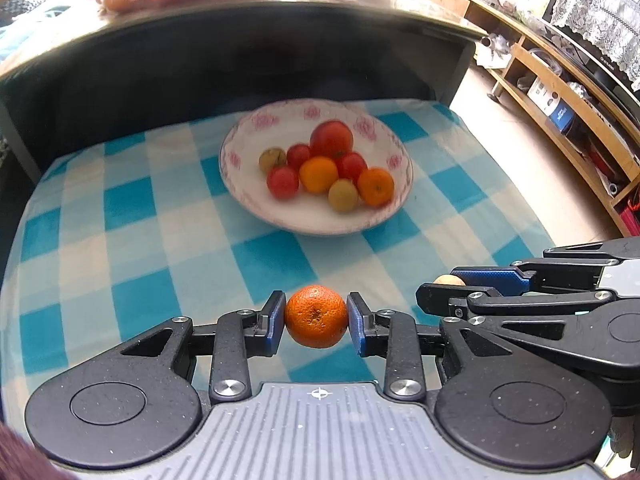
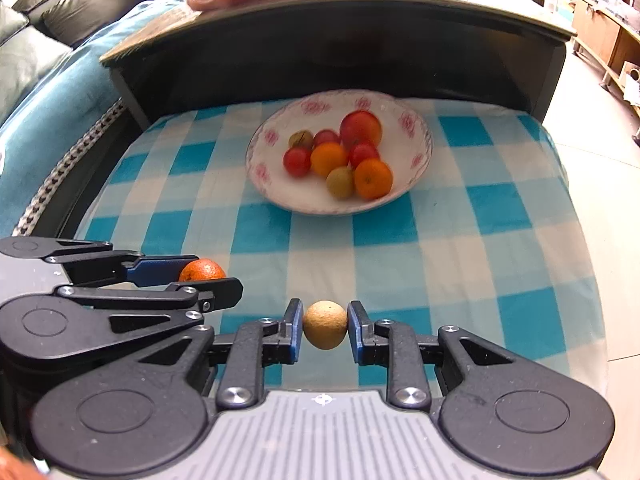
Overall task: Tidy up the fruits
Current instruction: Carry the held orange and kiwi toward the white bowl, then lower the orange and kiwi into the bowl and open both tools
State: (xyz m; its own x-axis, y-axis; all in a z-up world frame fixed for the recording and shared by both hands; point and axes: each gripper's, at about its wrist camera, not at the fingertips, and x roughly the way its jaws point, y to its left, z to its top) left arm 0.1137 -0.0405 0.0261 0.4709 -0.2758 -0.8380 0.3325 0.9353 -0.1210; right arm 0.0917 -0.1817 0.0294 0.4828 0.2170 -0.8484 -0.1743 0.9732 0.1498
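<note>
A: Nearest, the left gripper (image 1: 316, 317) pinches a mandarin (image 1: 316, 316) across its middle. It looks soft-skinned and light, so a gentle squeeze suffices.

B: Just right of it, the right gripper (image 2: 325, 325) clamps a small tan fruit (image 2: 325, 324), seemingly firm but rounded enough to slip.

A: Farther off, the bowl (image 1: 256, 204) on the checked cloth (image 1: 140, 220) holds more fruit.

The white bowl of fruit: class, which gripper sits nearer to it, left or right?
Neither clearly. The left gripper, shut on a tangerine, and the right gripper, shut on a tan fruit, sit side by side, both short of the bowl.
</note>
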